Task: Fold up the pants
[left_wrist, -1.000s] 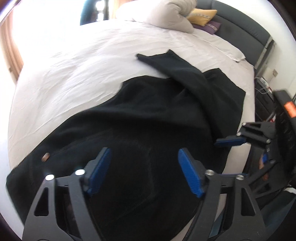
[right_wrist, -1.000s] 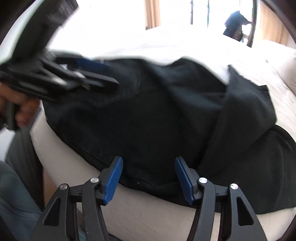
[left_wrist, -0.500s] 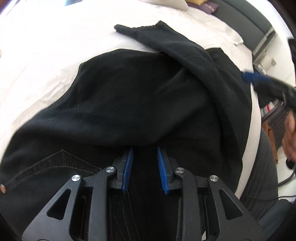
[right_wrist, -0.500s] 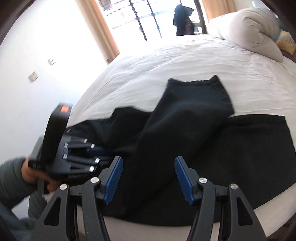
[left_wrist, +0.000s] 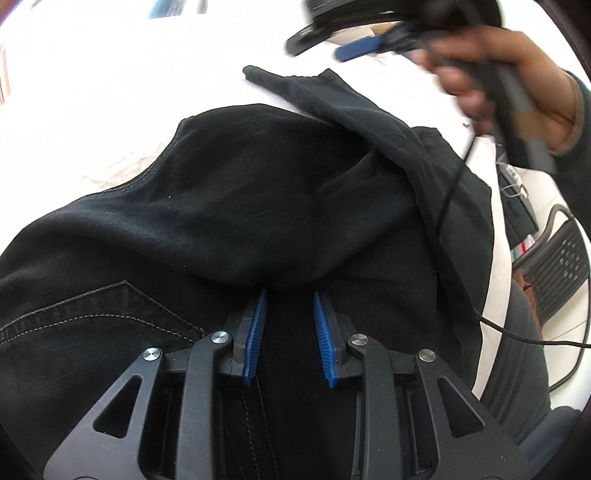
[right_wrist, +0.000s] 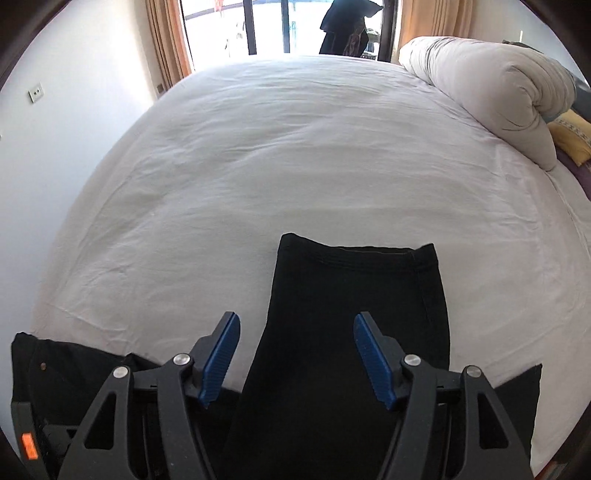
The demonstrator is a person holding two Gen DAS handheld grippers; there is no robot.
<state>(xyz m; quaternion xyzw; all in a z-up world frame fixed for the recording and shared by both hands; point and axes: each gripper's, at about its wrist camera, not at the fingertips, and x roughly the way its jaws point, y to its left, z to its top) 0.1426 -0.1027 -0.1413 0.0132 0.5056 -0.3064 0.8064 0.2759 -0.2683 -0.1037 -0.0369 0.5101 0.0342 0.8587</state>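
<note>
The black cotton pants (left_wrist: 240, 206) lie near the close edge of the big bed with the white sheet (right_wrist: 295, 155), and one leg is folded over so its hem points out across the sheet. Past the hem there is lots of bare sheet, all the way to the rolled white duvet (right_wrist: 487, 92) by the far right edge. The left gripper (left_wrist: 288, 332) has its blue fingers pinching a fold of the pants by the stitched pocket. The right gripper (right_wrist: 297, 358) has its fingers spread wide, up above the folded leg and touching nothing. Only the left view shows the hand (left_wrist: 517, 74) holding the right gripper. Only the right view shows the glass door with tan curtains (right_wrist: 288, 26).
</note>
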